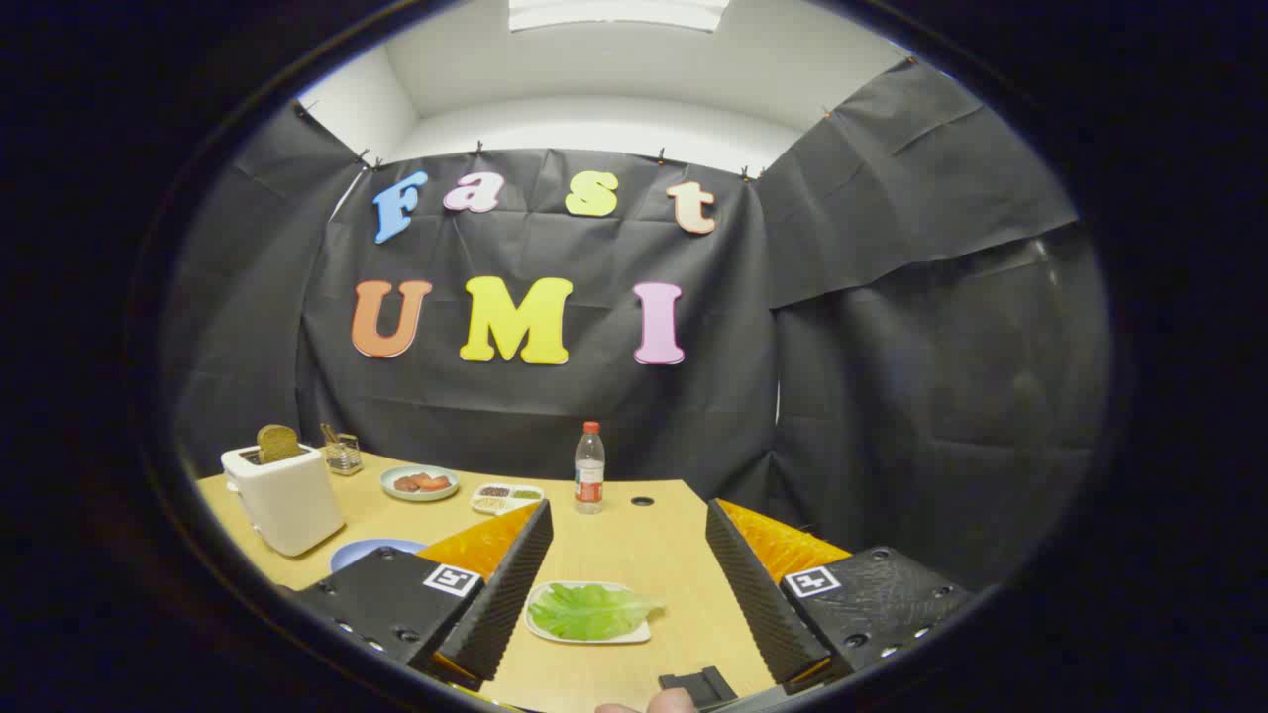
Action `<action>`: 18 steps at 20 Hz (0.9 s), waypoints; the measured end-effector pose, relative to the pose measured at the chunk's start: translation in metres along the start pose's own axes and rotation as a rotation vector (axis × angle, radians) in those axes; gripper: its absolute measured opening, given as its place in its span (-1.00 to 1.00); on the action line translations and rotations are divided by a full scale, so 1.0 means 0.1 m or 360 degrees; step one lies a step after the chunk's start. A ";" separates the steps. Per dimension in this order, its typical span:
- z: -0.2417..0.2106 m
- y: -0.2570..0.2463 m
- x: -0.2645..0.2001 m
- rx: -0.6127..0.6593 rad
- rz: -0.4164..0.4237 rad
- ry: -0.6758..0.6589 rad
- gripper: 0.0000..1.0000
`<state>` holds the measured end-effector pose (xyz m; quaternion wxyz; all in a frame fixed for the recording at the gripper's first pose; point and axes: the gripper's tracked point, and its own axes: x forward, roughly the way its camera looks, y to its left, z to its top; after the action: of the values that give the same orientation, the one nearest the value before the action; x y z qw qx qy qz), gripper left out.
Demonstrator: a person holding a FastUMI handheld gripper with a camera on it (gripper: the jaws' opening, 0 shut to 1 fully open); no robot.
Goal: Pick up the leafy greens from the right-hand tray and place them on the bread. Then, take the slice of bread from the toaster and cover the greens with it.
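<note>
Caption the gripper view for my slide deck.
Open gripper hovers above the leafy greens on their tray.

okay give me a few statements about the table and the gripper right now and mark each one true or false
1. The gripper is open, nothing between its fingers. True.
2. The leafy greens already lie on bread. False: they lie on a white tray, between the fingers.
3. A slice of bread sticks up out of the toaster. True.
4. The bottle lies on its side. False: it stands upright beyond the fingers.
5. The toaster is black. False: it is white.
</note>
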<state>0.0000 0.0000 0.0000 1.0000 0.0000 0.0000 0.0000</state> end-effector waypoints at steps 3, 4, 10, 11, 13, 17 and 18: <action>-0.04 0.01 0.02 -0.0006 0.0002 0.0025 0.91; -0.06 0.01 0.02 -0.0004 0.0004 0.0029 0.90; -0.06 -0.03 -0.01 -0.0030 -0.0008 0.0032 0.90; -0.05 -0.03 -0.01 -0.0029 -0.0010 0.0030 0.91; -0.05 -0.04 -0.03 -0.0039 -0.0020 0.0023 0.90; -0.04 -0.05 -0.03 -0.0046 -0.0020 0.0011 0.91; -0.04 -0.05 -0.03 -0.0050 -0.0015 0.0008 0.90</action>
<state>-0.0032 -0.0051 -0.0043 0.9999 -0.0156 0.0024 -0.0046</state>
